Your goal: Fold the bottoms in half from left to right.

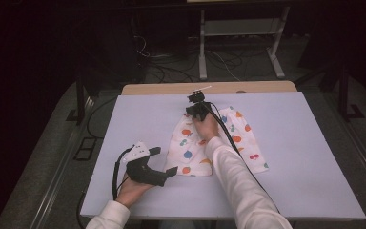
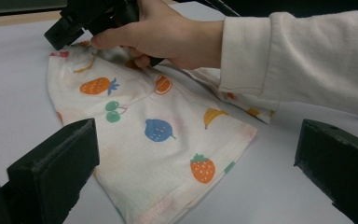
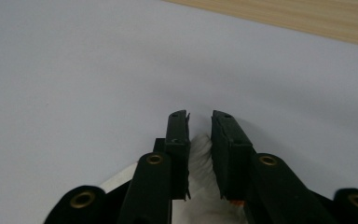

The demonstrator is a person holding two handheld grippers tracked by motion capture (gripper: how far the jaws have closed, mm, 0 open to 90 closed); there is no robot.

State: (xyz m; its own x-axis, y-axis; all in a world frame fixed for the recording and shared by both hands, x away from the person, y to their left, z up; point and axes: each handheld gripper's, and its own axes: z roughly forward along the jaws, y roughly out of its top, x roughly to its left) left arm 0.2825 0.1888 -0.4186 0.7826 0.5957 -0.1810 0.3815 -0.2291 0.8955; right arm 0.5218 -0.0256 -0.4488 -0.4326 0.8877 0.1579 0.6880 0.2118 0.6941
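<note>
Cloth first: in the high view the white fruit-printed cotton garment lies flat mid-bench, my right hand-held gripper at its far edge. I'd lift slowly, keeping the fold square.

In the left gripper view my left hand-held gripper hangs released, touching nothing.

In the right gripper view, narrowed jaws pinch a white bunch of that garment.

Fruit-print garment on table, both grippers present.
The right gripper rested at the far edge of the fruit-print garment; the left gripper sat open beside its near-left corner on the table.
</note>
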